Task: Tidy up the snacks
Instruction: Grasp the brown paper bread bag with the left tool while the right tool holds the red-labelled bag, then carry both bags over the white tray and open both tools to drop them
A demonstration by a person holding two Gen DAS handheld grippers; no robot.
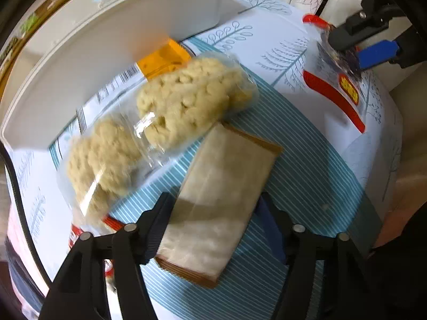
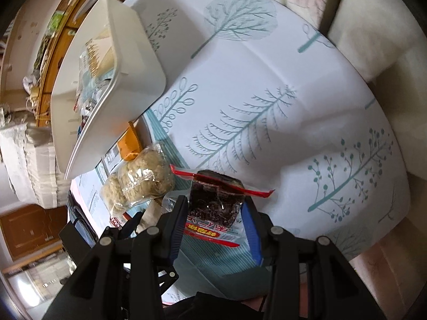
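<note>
— What do our left fingers (image 1: 213,229) have?
— They straddle the pale wafer pack (image 1: 221,202) lying on the table (image 1: 307,160); we can't tell if they press it.
— And the right fingers (image 2: 213,229)?
— Closed on the dark red-edged snack (image 2: 216,200). Left of it lie puffed cakes (image 2: 138,184), near the white bin (image 2: 128,80).

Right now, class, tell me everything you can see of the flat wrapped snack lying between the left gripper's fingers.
The flat wrapped snack is a pale rectangular slab in cloudy clear plastic with brown crimped ends. It lies flat on the blue-striped part of the tablecloth, running diagonally. Its near end sits between the left gripper fingers; contact is unclear. Its far corner touches the puffed-snack bag.
</note>
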